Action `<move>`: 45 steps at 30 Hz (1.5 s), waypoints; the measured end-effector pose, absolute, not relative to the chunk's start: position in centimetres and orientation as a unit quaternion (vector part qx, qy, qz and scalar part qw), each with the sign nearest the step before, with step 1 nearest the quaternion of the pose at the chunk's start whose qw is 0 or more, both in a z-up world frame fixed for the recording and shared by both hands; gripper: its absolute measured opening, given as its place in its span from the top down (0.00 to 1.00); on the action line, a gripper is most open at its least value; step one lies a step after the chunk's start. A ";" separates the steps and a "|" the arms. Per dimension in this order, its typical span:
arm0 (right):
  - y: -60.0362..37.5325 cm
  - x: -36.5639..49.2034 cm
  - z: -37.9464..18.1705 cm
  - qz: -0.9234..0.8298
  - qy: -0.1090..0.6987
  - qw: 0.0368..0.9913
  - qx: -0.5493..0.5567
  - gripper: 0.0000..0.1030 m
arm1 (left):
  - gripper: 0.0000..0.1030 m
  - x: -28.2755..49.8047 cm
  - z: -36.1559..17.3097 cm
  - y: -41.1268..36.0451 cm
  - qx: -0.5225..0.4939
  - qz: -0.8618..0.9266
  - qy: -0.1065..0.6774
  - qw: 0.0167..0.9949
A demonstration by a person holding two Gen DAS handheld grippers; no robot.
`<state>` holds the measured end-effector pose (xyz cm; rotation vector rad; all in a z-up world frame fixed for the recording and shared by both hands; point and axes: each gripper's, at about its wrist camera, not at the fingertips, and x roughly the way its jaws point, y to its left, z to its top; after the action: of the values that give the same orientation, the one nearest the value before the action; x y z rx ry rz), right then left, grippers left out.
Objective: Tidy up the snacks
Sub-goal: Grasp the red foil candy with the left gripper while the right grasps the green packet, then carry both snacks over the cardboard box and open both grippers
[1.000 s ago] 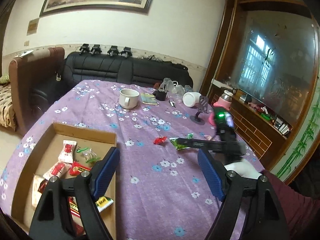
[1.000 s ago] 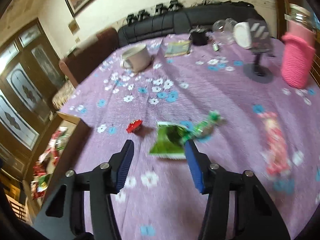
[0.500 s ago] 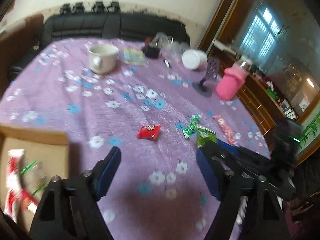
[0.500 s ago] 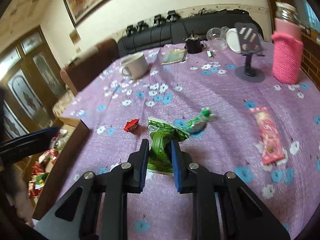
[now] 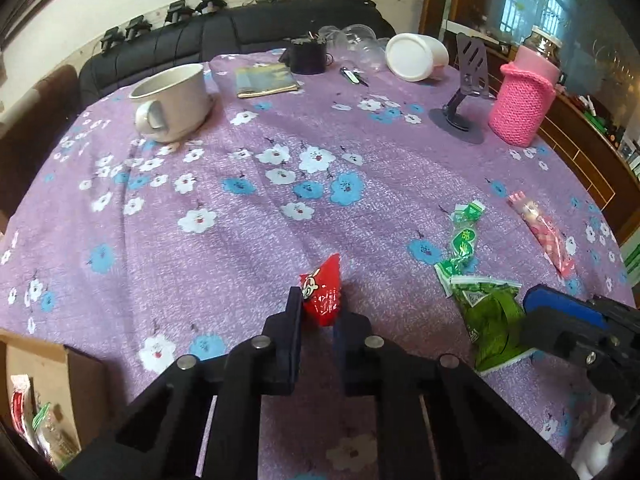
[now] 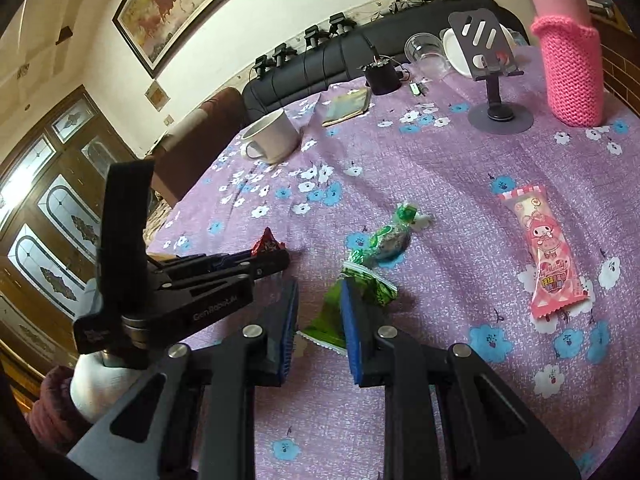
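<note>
left gripper (image 5: 316,312) pinched red packet (image 5: 322,294) on cloth (image 5: 240,240) | right gripper (image 6: 320,316) pinched green packet (image 6: 332,316) | green candy (image 6: 386,240), pink packet (image 6: 550,256) lay beyond | box (image 5: 52,376) at near left held snacks

Wrist views downward; shared tablecloth (image 5: 280,140).

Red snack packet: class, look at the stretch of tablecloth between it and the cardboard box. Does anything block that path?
No. The red snack packet is clamped in the left gripper; only bare tablecloth separates it from the cardboard box.
</note>
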<state>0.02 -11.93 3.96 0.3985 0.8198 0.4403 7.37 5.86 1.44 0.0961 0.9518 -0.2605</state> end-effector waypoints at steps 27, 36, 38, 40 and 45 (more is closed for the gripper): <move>-9.9 -2.9 4.8 0.206 0.389 0.882 0.166 0.69 | 0.88 -10.0 8.6 23.7 -0.132 -0.063 0.372 0.917; 3.0 -5.6 8.3 0.329 0.407 0.845 0.115 0.69 | 0.88 -9.2 5.5 30.5 -0.163 0.012 0.412 0.896; 5.8 -5.6 8.1 0.344 0.416 0.836 0.099 0.69 | 0.87 -8.5 5.3 31.5 -0.163 0.029 0.417 0.894; 9.2 -5.6 7.6 0.356 0.425 0.829 0.077 0.69 | 0.81 -7.9 5.2 32.5 -0.168 0.036 0.420 0.891; 14.1 -4.9 5.4 0.359 0.450 0.816 0.047 0.66 | 0.69 -8.2 5.8 33.0 -0.188 0.023 0.407 0.893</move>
<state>-4.95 14.12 5.43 0.1009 0.9591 0.7661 -8.24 33.02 5.83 -0.3898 0.8450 0.0468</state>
